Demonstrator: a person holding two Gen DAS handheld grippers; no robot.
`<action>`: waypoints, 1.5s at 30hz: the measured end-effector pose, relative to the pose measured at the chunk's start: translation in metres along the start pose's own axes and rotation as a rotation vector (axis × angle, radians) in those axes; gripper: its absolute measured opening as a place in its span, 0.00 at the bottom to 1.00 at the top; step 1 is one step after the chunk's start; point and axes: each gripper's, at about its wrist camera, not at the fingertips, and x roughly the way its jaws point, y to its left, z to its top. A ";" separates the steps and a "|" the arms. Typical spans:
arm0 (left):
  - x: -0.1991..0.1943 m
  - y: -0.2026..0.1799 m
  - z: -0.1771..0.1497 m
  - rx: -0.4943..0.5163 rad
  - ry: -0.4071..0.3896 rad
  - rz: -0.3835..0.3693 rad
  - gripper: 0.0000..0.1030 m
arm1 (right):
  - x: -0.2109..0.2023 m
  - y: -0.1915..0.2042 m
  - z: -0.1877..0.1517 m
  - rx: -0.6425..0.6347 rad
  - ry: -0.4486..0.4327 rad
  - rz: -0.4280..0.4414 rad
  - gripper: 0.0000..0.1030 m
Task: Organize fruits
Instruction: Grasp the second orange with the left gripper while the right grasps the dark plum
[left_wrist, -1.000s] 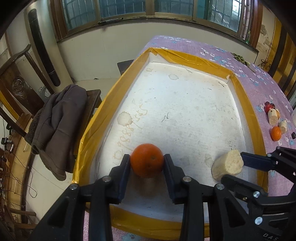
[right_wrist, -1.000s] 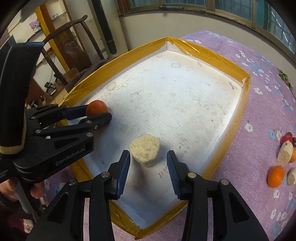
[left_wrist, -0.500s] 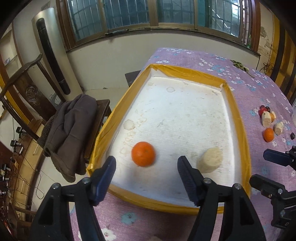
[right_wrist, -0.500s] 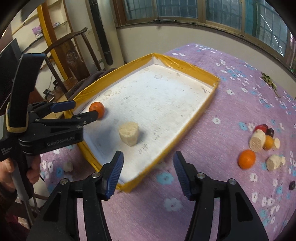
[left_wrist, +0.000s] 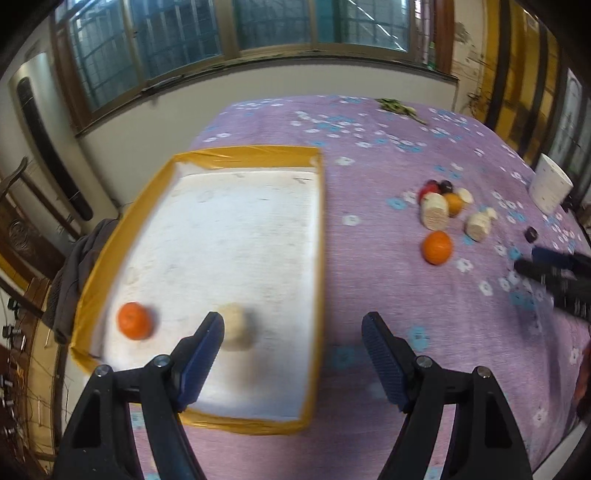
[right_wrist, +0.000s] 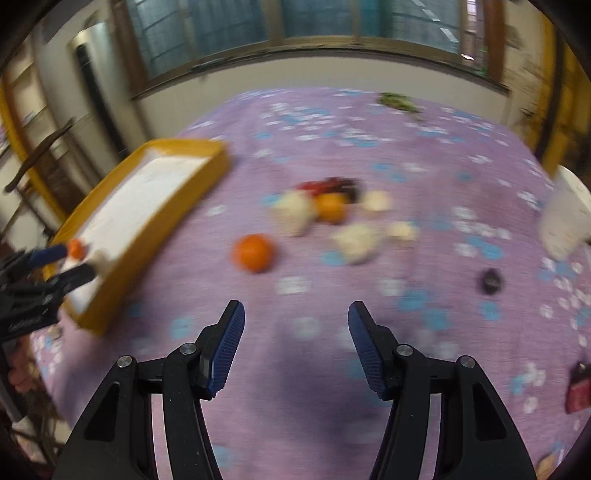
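A yellow-rimmed white tray (left_wrist: 320, 258) holds an orange (left_wrist: 135, 320) and a pale round chunk (left_wrist: 234, 328) near its front end. My left gripper (left_wrist: 291, 321) hovers above the tray's front right corner, its jaws opening, with nothing between them. On the purple cloth to the right lie a loose orange (right_wrist: 254, 253) and a pile of pale chunks (right_wrist: 295, 214), a small orange and dark red fruits. My right gripper (right_wrist: 295, 310) is open and empty above the cloth, short of the loose orange. The right wrist view is blurred.
A white cup (left_wrist: 550, 188) stands at the table's right edge, with a small dark fruit (right_wrist: 489, 280) nearby. A green sprig (left_wrist: 399, 107) lies at the far side. A chair with a coat (left_wrist: 74, 266) stands left of the table.
Both grippers let go of the orange and the pale chunk in the tray, opened, and pulled back. They then swung right toward the fruit pile on the cloth.
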 end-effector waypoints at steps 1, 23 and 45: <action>0.001 -0.010 0.001 0.012 0.007 -0.009 0.77 | -0.001 -0.016 0.001 0.023 -0.006 -0.030 0.56; 0.081 -0.116 0.054 0.036 0.158 -0.153 0.76 | 0.043 -0.149 0.010 0.129 0.036 -0.100 0.27; 0.090 -0.097 0.049 -0.024 0.148 -0.252 0.35 | 0.044 -0.137 0.009 0.118 0.041 -0.151 0.21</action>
